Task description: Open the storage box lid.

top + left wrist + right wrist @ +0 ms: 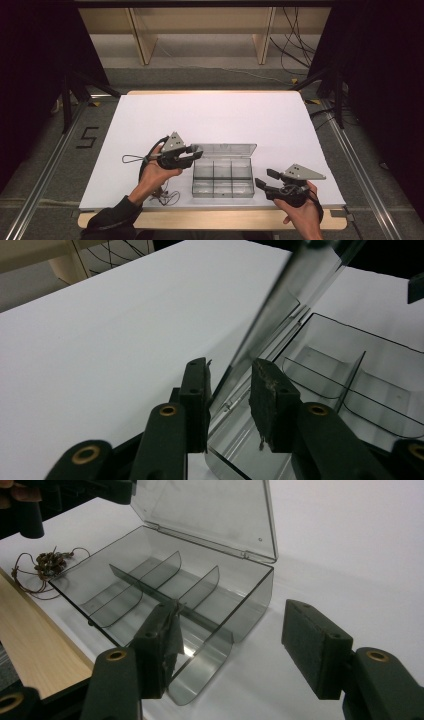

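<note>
A clear smoky plastic box (222, 186) with several compartments sits near the table's front edge, its lid (225, 149) raised and leaning back. My left gripper (196, 152) is at the lid's left corner. In the left gripper view the lid (295, 285) runs edge-on between the jaws of that gripper (230, 385), with a gap on each side, so it is open. My right gripper (265, 178) hangs open just right of the box's front right corner. In its own view the right gripper (235, 630) faces the box (255, 600) and lid (210, 510), holding nothing.
A tangled brown cord with beads (167, 196) lies on the white sheet (225, 115) left of the box, near the front; it shows too in the right gripper view (47, 562). The wooden table edge (210, 220) runs close behind my hands.
</note>
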The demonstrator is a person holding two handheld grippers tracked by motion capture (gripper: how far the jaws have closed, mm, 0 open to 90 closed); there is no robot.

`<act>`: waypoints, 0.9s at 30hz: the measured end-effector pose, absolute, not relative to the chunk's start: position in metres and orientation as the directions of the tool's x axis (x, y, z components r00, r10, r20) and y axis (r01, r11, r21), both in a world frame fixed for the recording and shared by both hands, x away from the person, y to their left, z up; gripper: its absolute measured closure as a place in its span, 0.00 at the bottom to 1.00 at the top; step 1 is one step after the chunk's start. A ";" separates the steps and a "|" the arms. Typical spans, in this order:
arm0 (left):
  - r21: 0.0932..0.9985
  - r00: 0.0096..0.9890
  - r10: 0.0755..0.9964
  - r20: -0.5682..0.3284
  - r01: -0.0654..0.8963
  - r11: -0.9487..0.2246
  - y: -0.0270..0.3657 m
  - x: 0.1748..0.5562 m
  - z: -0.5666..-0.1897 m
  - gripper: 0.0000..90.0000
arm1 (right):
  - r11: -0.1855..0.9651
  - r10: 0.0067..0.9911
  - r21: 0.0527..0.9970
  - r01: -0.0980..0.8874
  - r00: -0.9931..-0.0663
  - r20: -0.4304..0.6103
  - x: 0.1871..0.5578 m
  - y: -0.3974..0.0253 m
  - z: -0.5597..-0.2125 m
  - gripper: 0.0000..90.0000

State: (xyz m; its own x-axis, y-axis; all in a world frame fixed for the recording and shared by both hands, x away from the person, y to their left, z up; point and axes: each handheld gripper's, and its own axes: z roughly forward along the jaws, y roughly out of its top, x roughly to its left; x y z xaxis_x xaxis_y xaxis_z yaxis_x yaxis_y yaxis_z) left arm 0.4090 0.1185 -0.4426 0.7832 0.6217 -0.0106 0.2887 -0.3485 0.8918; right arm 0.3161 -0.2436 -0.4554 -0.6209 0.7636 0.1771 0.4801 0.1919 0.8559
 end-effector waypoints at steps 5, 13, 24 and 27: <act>0.896 0.779 0.626 -0.031 0.299 -0.328 0.119 0.417 -0.444 0.77 | 0.193 0.760 0.859 0.473 -0.626 0.174 0.315 -0.244 -0.460 0.46; 0.888 0.774 0.631 -0.053 0.325 -0.325 0.117 0.423 -0.446 0.77 | 0.191 0.758 0.851 0.489 -0.625 0.189 0.313 -0.247 -0.461 0.46; 0.881 0.773 0.630 -0.079 0.349 -0.318 0.117 0.436 -0.450 0.76 | 0.180 0.766 0.846 0.502 -0.611 0.200 0.312 -0.247 -0.464 0.46; 0.877 0.770 0.629 -0.102 0.369 -0.309 0.118 0.437 -0.450 0.76 | 0.193 0.757 0.846 0.498 -0.624 0.195 0.312 -0.249 -0.465 0.46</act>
State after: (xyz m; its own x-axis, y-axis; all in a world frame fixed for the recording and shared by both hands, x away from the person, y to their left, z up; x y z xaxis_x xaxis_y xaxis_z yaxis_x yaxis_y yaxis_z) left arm 0.4372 0.1179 -0.4505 0.7704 0.6294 -0.1022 0.3688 -0.3091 0.8766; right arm 0.3123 -0.2485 -0.4649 -0.6238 0.7569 0.1947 0.4977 0.1927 0.8457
